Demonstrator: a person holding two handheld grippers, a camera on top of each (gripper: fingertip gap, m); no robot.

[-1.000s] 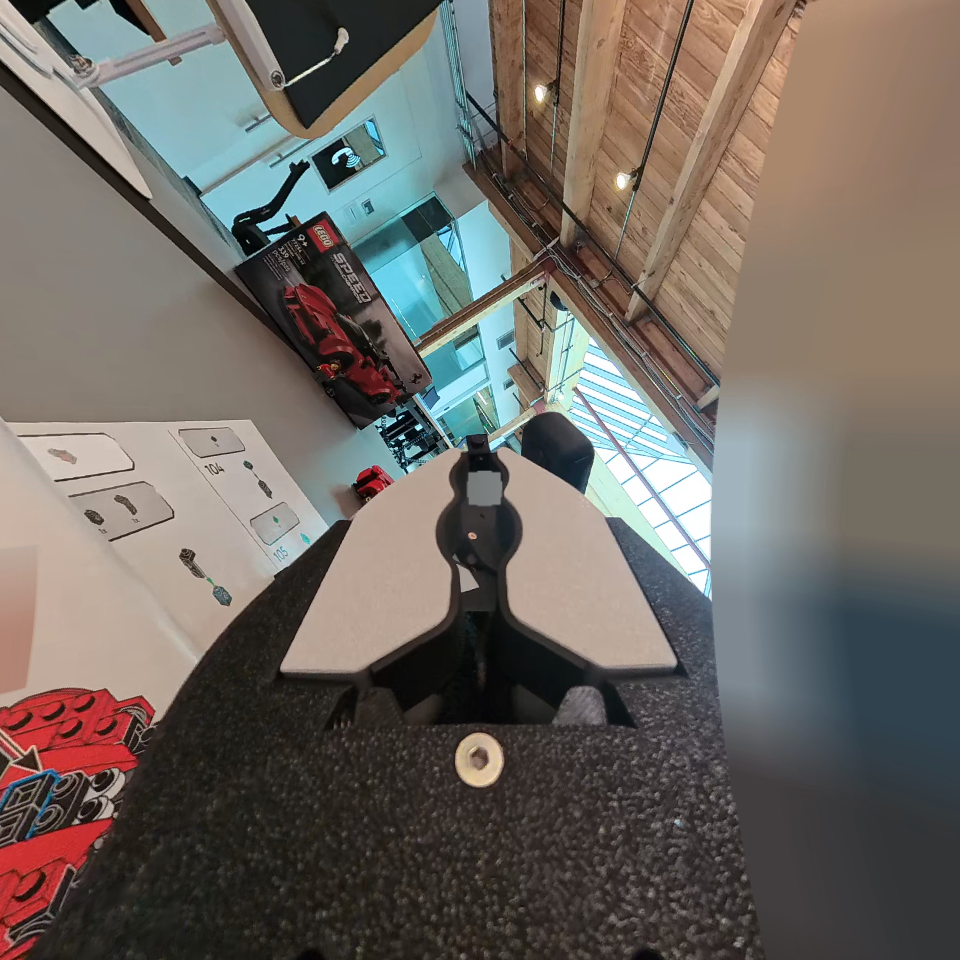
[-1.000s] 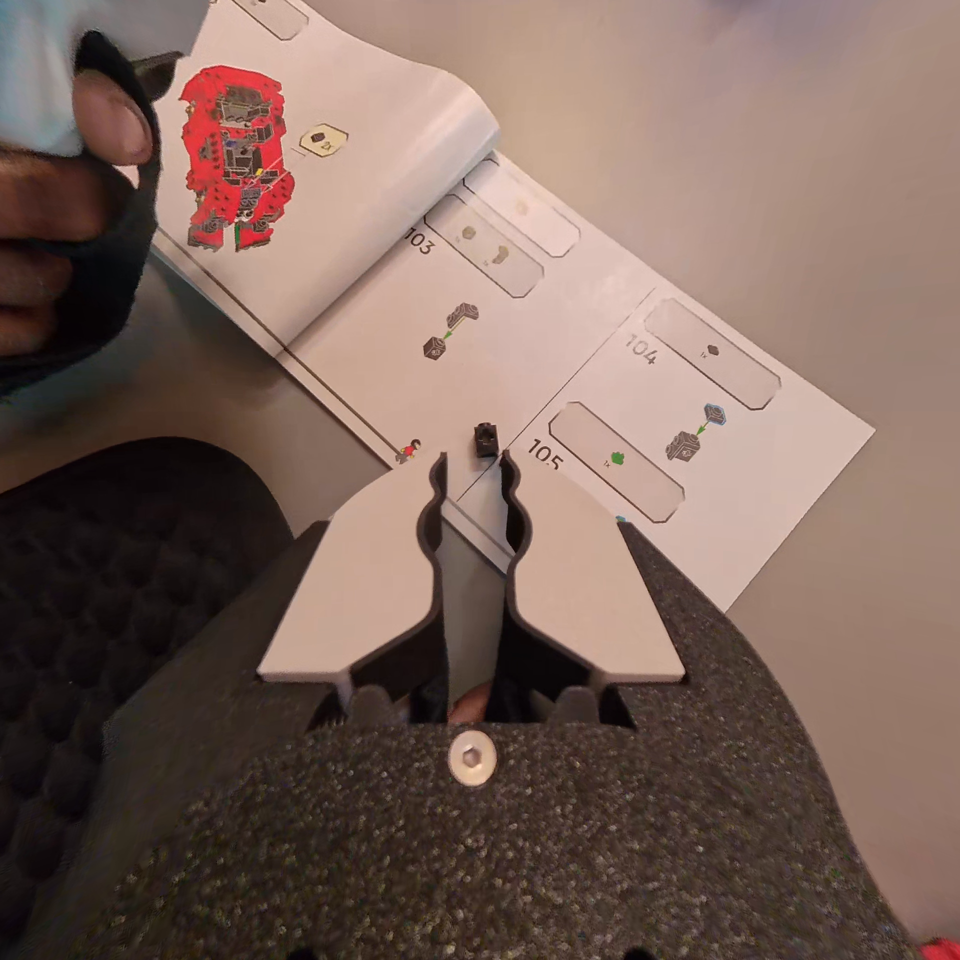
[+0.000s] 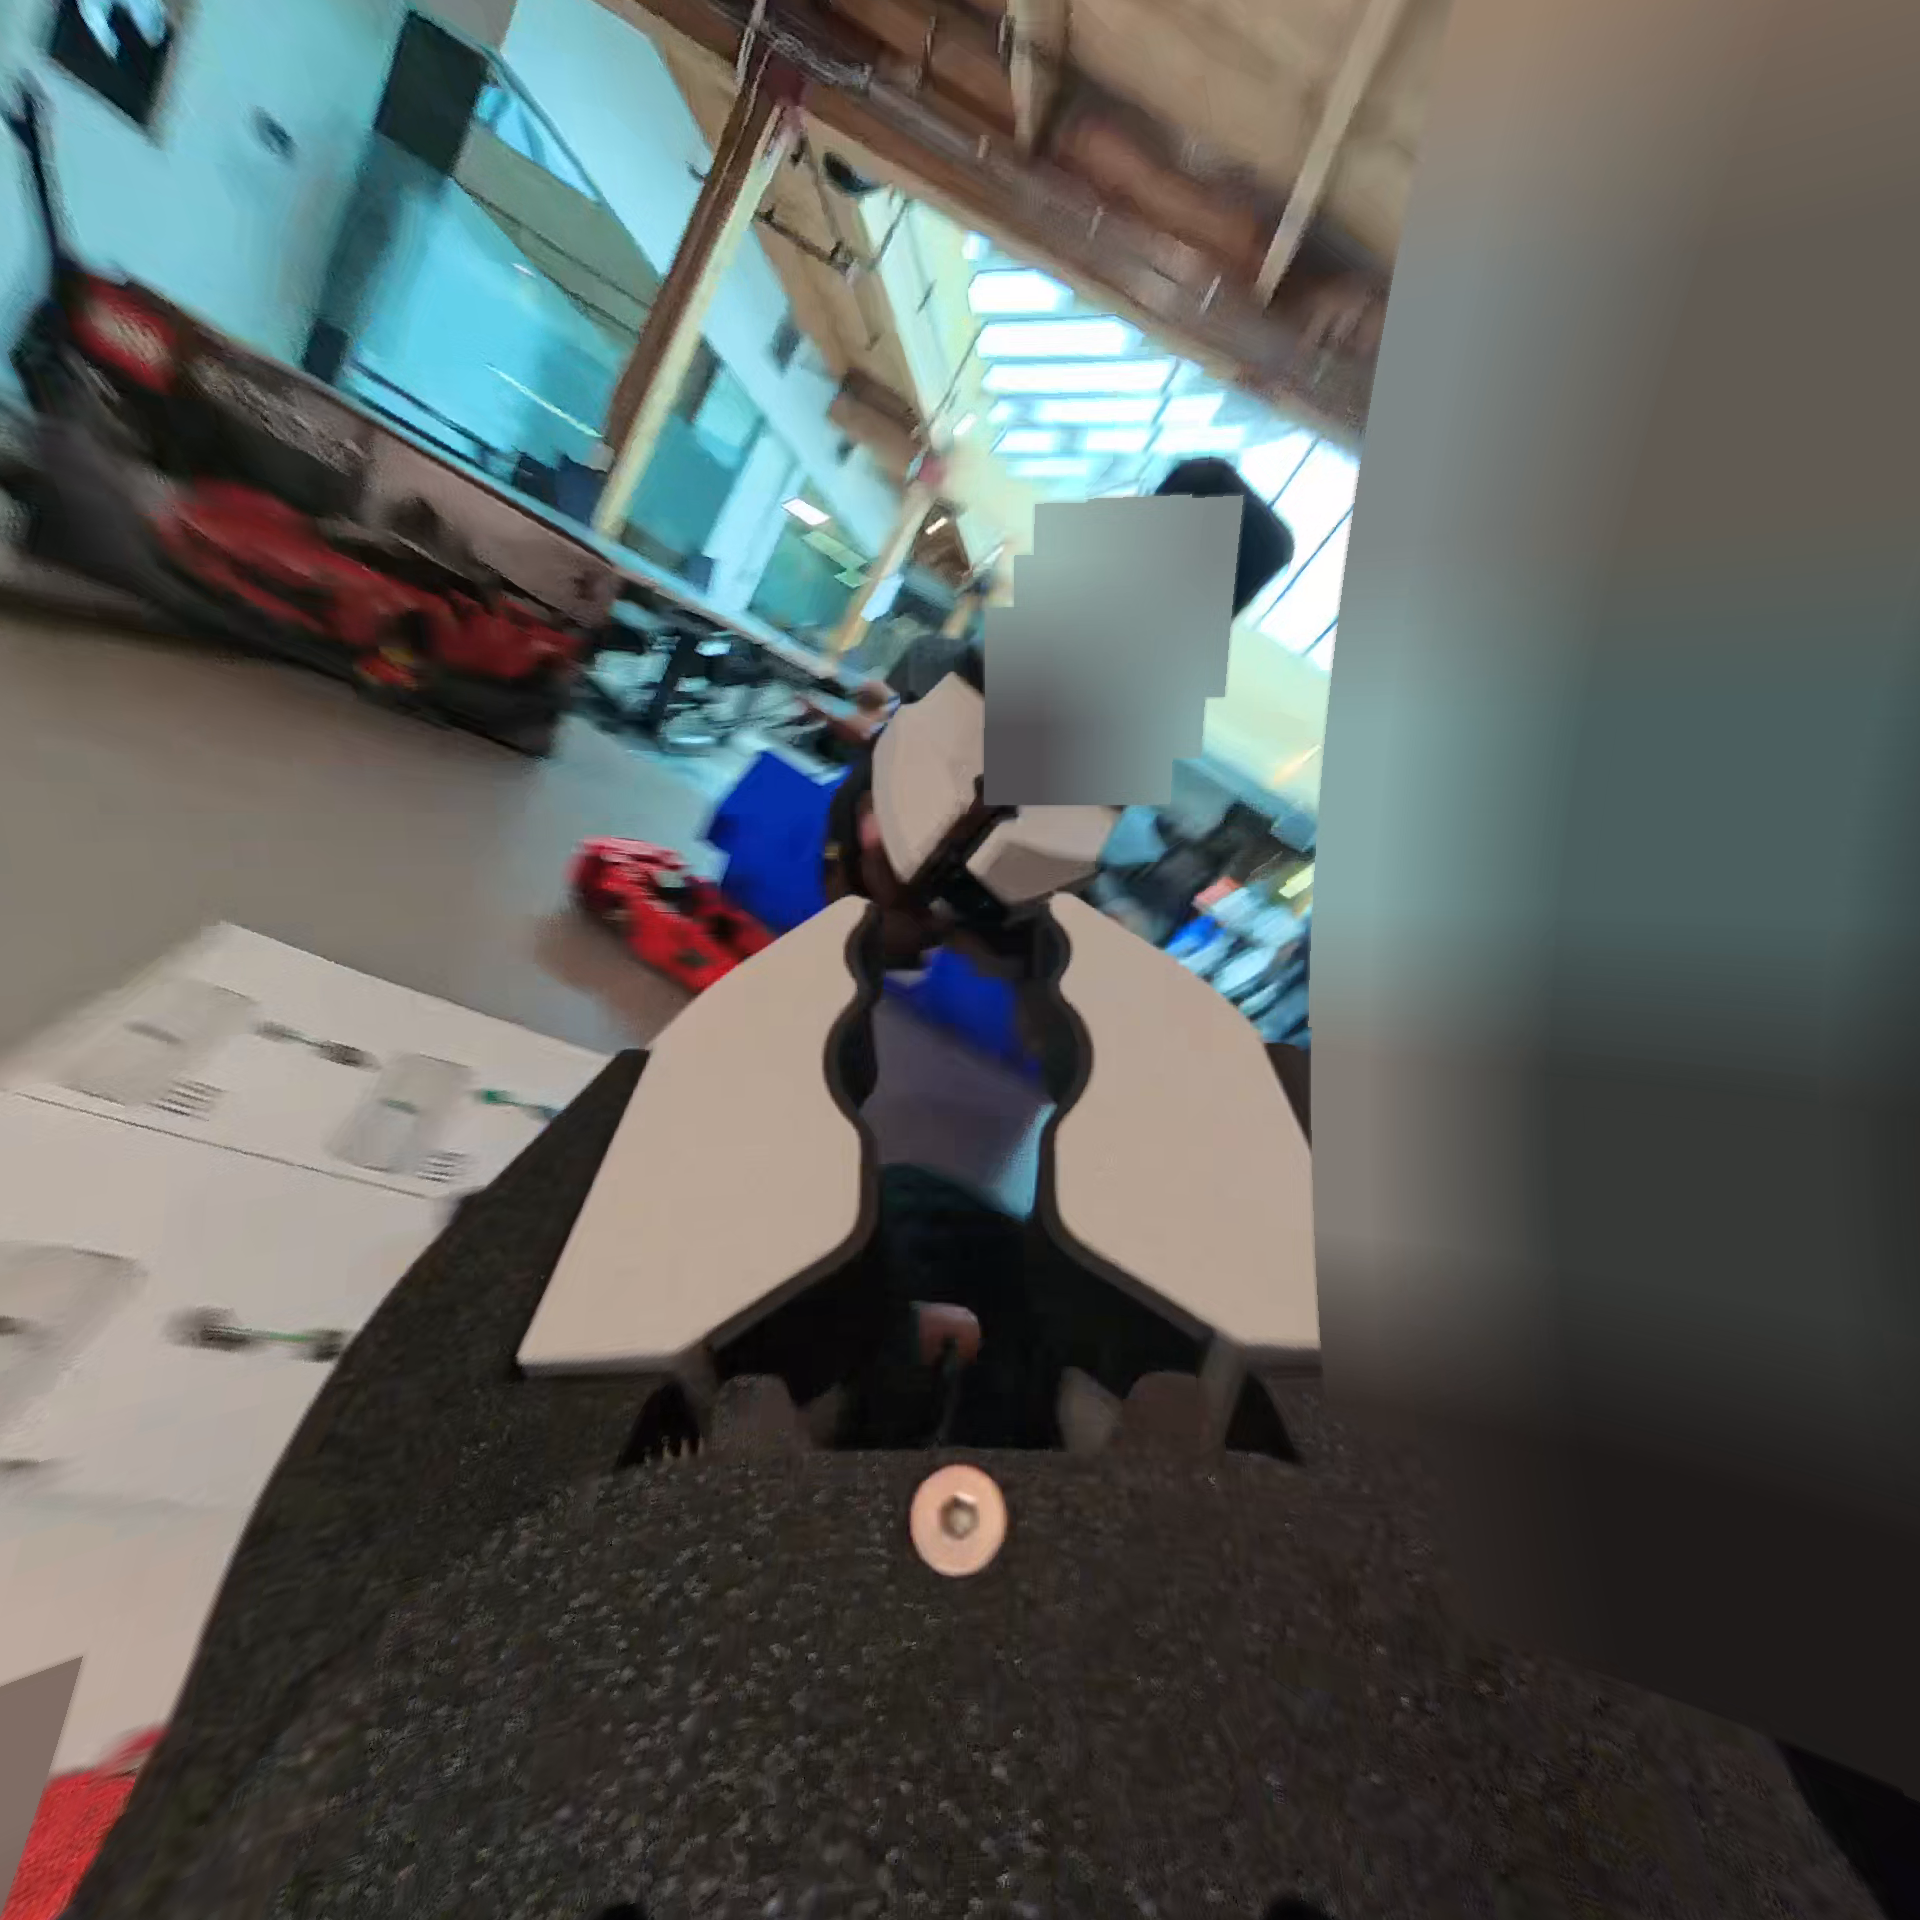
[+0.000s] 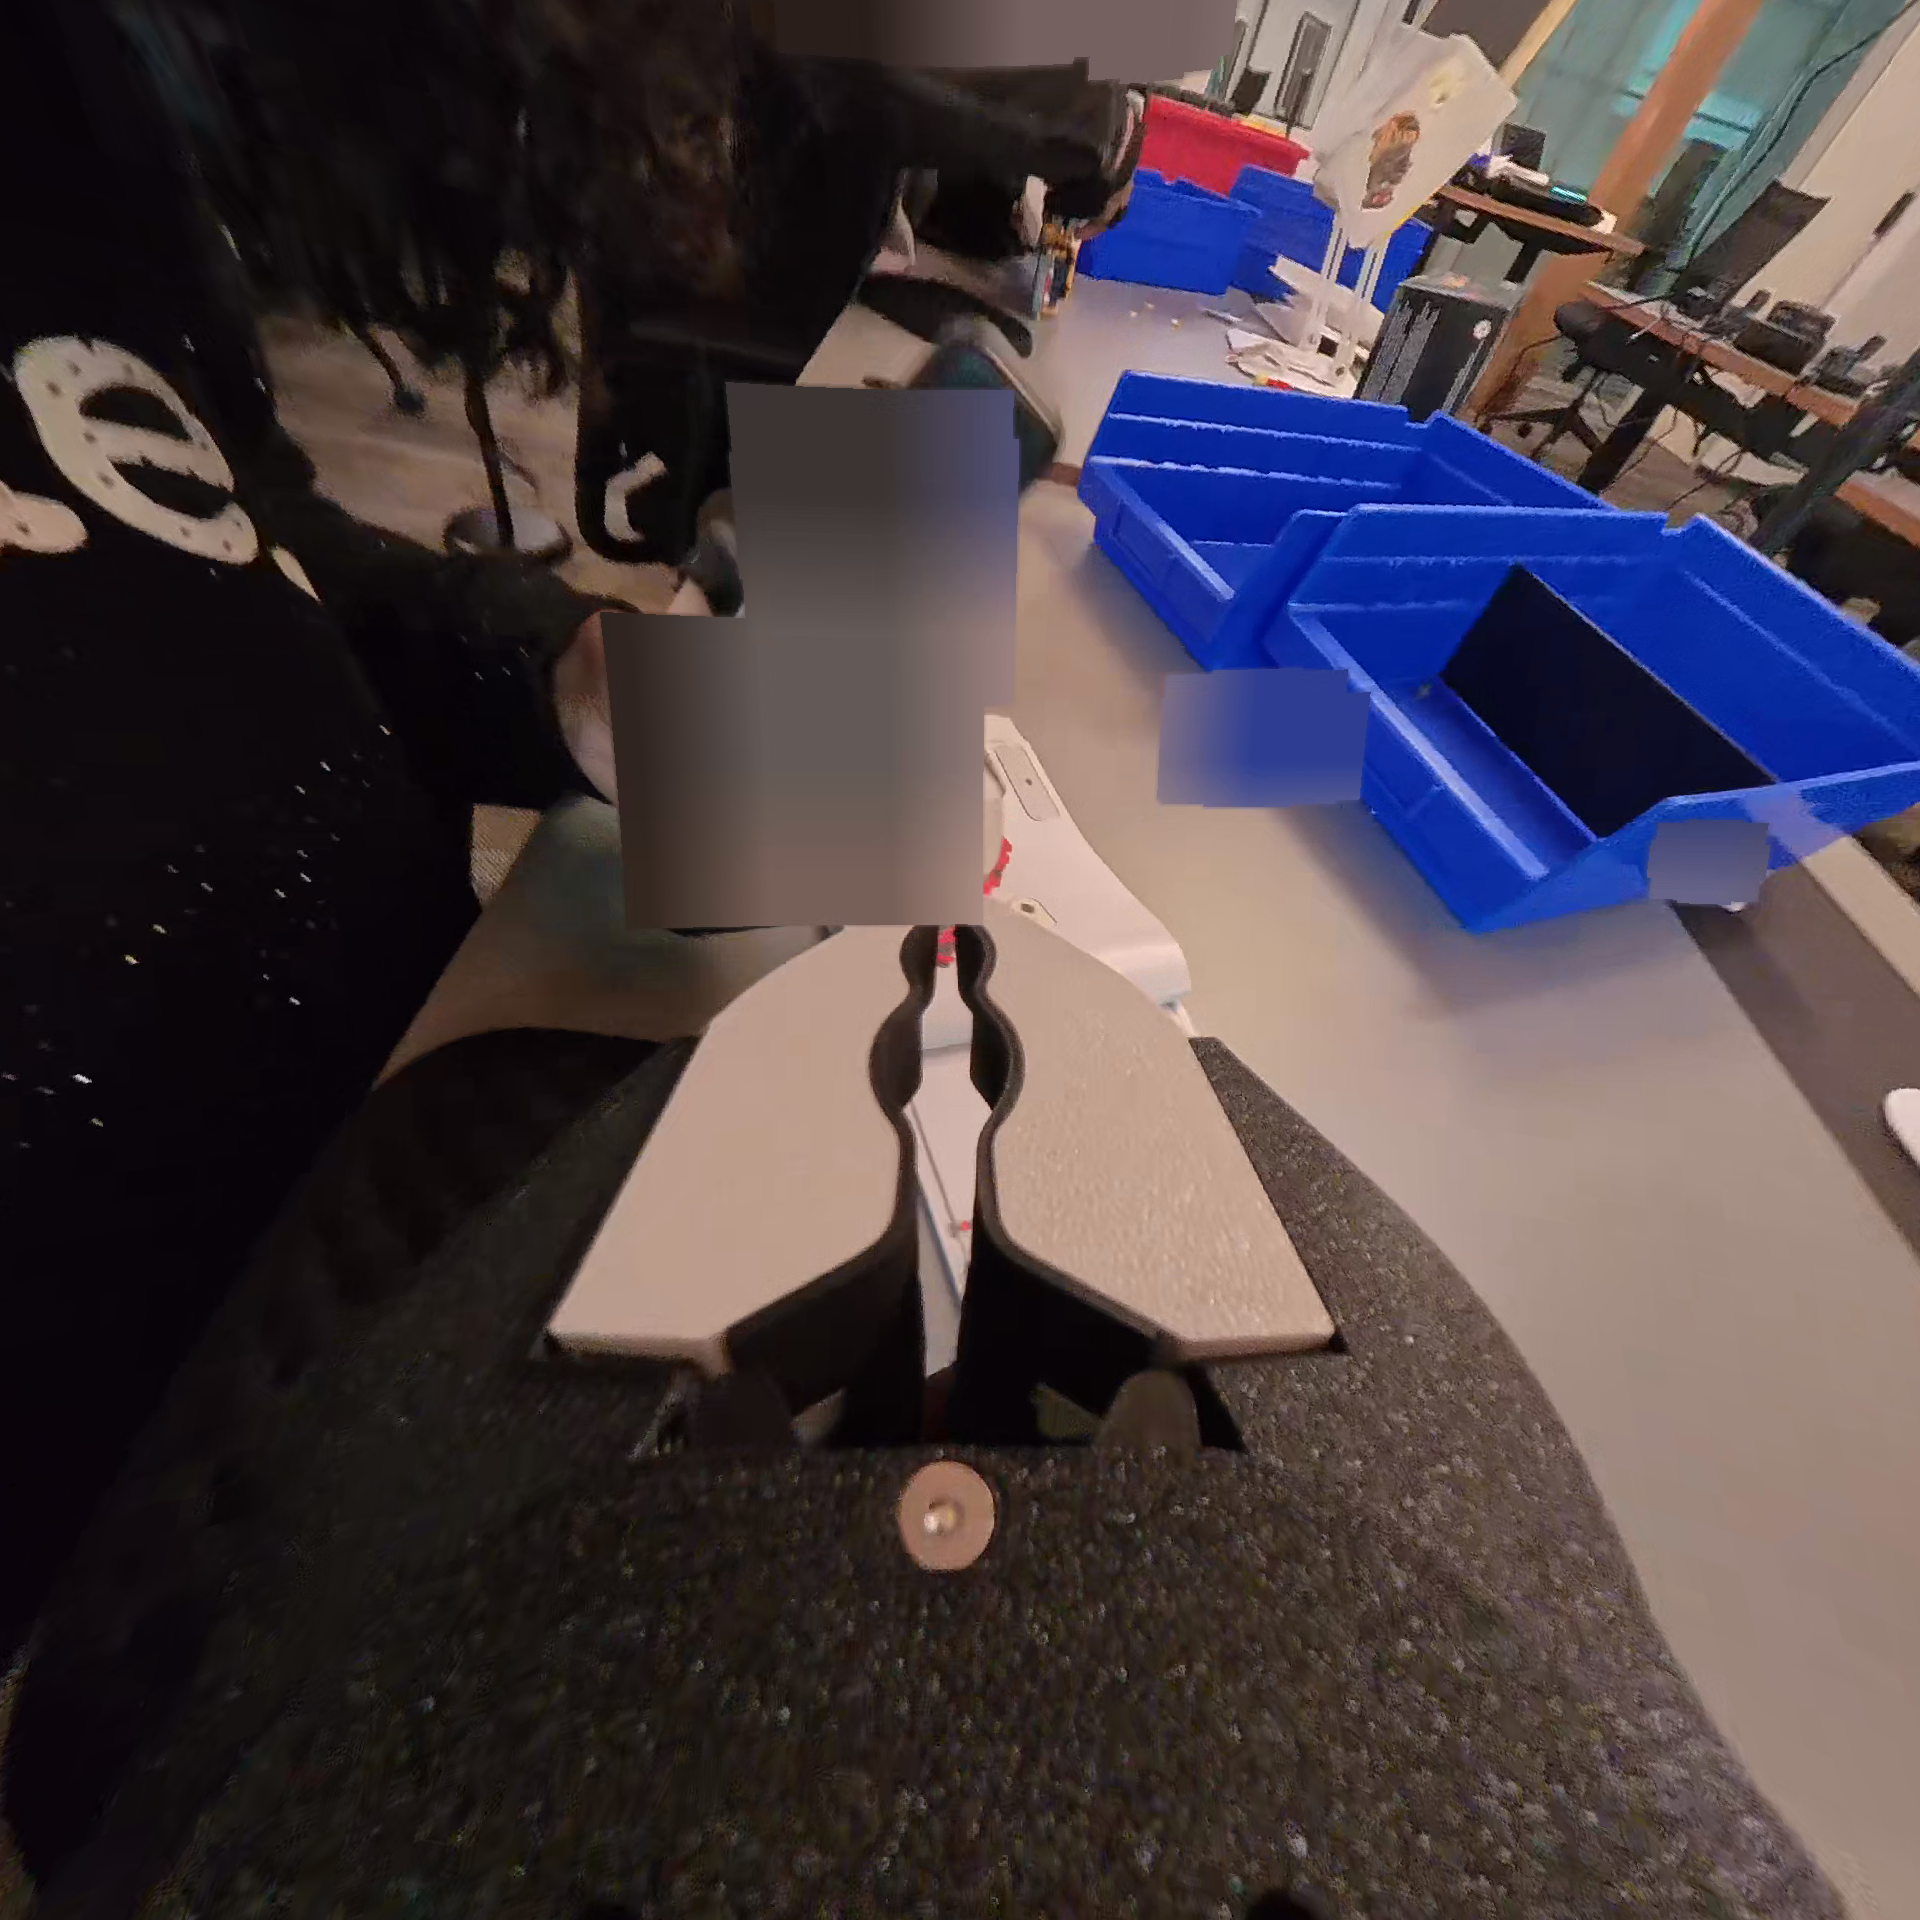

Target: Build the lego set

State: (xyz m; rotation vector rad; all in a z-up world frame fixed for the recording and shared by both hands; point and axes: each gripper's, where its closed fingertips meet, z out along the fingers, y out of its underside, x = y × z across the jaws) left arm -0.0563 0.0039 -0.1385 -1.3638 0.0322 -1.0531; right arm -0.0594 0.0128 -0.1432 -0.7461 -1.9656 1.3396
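**Both grippers swung up off the booklet, now face each other**

Since a second ago both wrist views tilted up: the right one no longer looks down at the open page and the small dark piece, and the left view is motion-blurred. Grey table (image 4: 1351, 1091) runs across the right view, two blue bins (image 4: 1558, 665) well beyond the fingers. Open instruction booklet (image 3: 239, 1143) lies at left of the left view, boxed set (image 3: 260, 540) standing behind it, red lego car (image 3: 665, 914) on the table near a bin. Left gripper (image 3: 961, 925) has a moderate gap with nothing visible in it. Right gripper (image 4: 945, 945) shows a narrow gap; whether it pinches something, cannot tell. In the left view its fingers (image 3: 925, 790) sit just past the left tips.
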